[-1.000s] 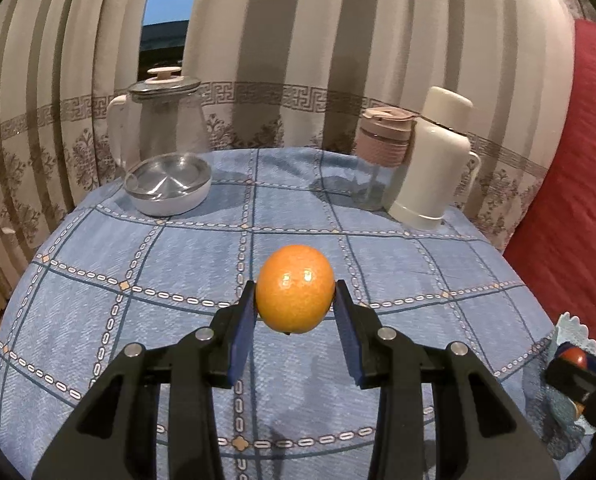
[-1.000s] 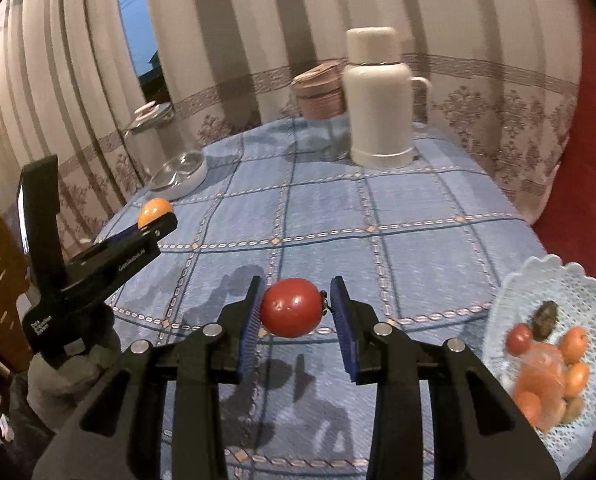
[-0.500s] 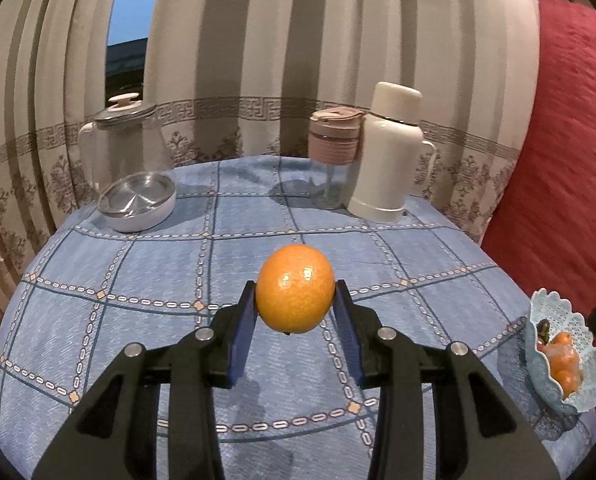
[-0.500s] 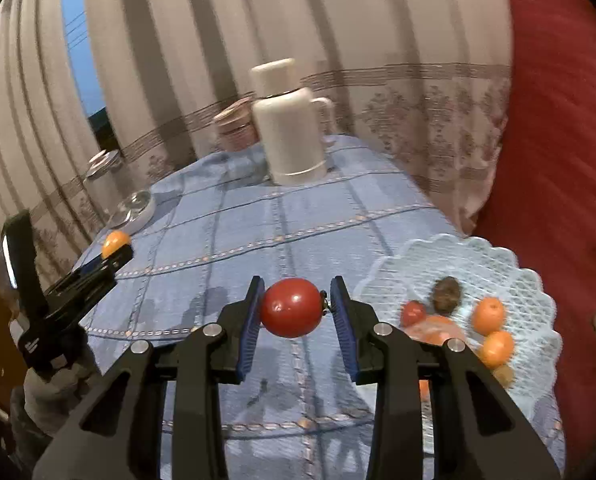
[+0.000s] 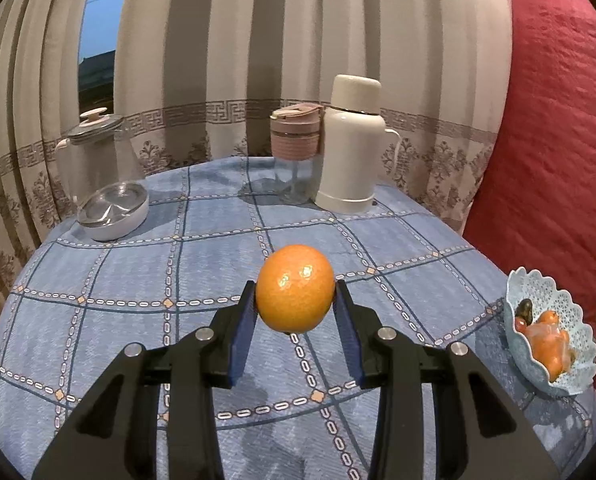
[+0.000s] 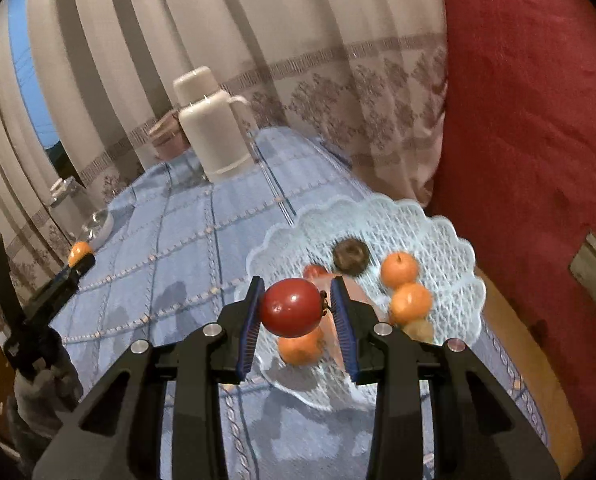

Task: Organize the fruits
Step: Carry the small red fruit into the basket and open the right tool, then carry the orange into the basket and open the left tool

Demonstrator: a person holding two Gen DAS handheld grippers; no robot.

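The left gripper [image 5: 295, 312] pinches an orange [image 5: 295, 288] between its two blue pads, one pad pressed on each side of the fruit, above the near middle of a round table covered by a blue checked tablecloth [image 5: 138, 272]. The right gripper [image 6: 298, 314] pinches a red tomato [image 6: 291, 307] the same way, and holds it above the near left part of a pale scalloped fruit bowl [image 6: 450, 240].

The bowl sits at the table's near right edge, just beside a red cushion [image 6: 538, 120]. Inside it lie several small oranges [image 6: 399, 268], a dark round fruit [image 6: 351, 255] at the far side, and a second small red fruit partly hidden behind the held tomato (other pieces lower in the bowl are too blurred to name).

At the far side of the table a cream thermos [image 5: 352, 144] stands upright, touching or nearly touching a pink lidded cup [image 5: 296, 148] on its left. At the far left stand a glass kettle [image 5: 94, 148] with a lid and, just in front of it, a shallow white base with a metal plate [image 5: 114, 212]. Striped curtains [image 5: 258, 40] hang behind the table.
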